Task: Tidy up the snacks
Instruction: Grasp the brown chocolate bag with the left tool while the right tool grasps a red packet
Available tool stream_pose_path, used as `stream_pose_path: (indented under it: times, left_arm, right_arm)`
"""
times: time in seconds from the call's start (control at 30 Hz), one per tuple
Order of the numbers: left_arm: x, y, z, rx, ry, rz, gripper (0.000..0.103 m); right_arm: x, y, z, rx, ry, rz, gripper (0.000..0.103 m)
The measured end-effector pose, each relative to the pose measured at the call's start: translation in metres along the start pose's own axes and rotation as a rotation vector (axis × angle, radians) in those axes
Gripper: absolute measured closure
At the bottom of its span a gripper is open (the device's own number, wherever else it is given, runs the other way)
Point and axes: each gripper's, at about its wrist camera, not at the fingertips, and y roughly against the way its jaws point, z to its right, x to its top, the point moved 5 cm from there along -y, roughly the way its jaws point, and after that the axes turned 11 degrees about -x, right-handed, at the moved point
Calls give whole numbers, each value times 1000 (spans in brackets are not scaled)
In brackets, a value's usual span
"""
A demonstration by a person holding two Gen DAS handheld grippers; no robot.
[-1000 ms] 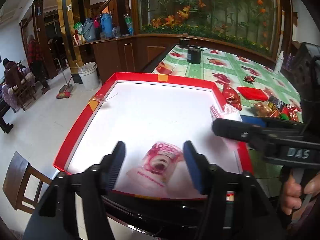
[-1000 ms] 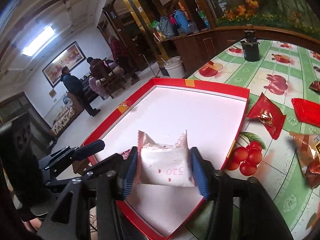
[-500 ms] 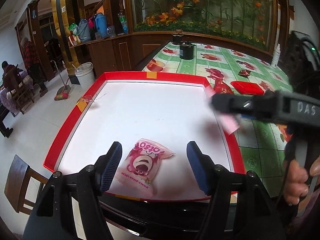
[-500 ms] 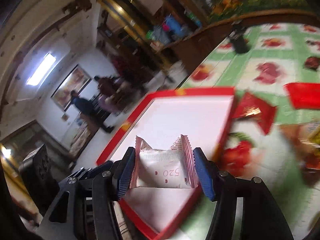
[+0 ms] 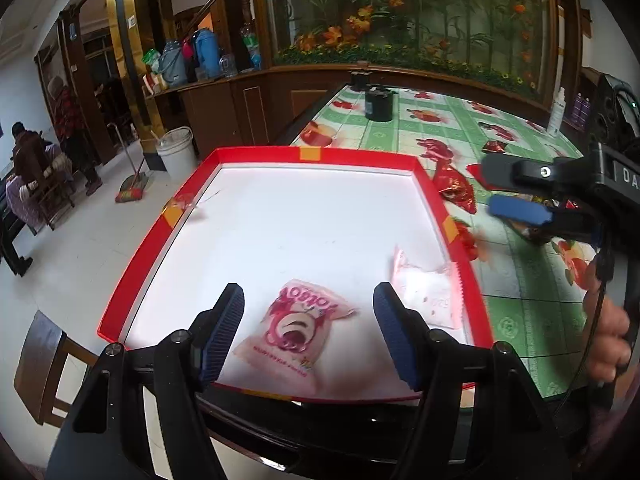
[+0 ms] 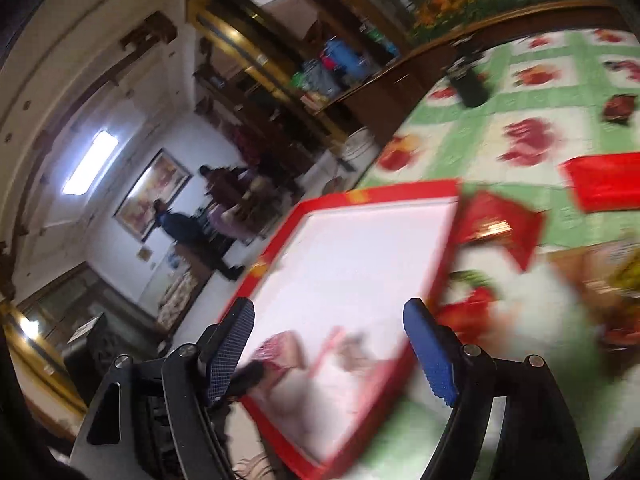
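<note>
Green fruit-print tablecloth (image 5: 432, 128) with a red-rimmed white tray (image 5: 256, 152) on it. Left wrist view: left gripper (image 5: 308, 312) sits wide apart, holding nothing, pink bear snack (image 5: 298, 326) lying on the tray between its fingers, white packet (image 5: 430, 294) just past the right-hand finger. Right wrist view, pretty blurry: right gripper (image 6: 330, 350) is opening, empty, both packets lying loose below, between its fingers.

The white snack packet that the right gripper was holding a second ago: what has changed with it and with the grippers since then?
The right gripper let go of the white packet; its jaws are opening, empty, and it has swung right, toward the loose snacks. The packet now lies in the red tray beside the pink bear packet. The left gripper stays open above the pink packet, which has not moved.
</note>
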Motion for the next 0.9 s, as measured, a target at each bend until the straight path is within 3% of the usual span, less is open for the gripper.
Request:
stream_pose_path:
  times: [0.23, 0.3, 0.47, 0.67, 0.9]
  left_arm:
    - [8, -6, 41, -66, -62, -12, 33]
    - [13, -9, 59, -92, -93, -17, 27]
    - [27, -13, 111, -148, -195, -8, 27]
    - [46, -34, 165, -209, -273, -32, 27]
    - [65, -76, 188, -322, -117, -140, 27]
  right_arm:
    - [17, 81, 92, -203, -77, 143, 24]
    - [19, 108, 123, -274, -106, 183, 24]
    - [17, 166, 183, -402, -157, 249, 23]
    - [21, 182, 222, -438, -174, 202, 23]
    - [18, 167, 216, -454, -75, 127, 23]
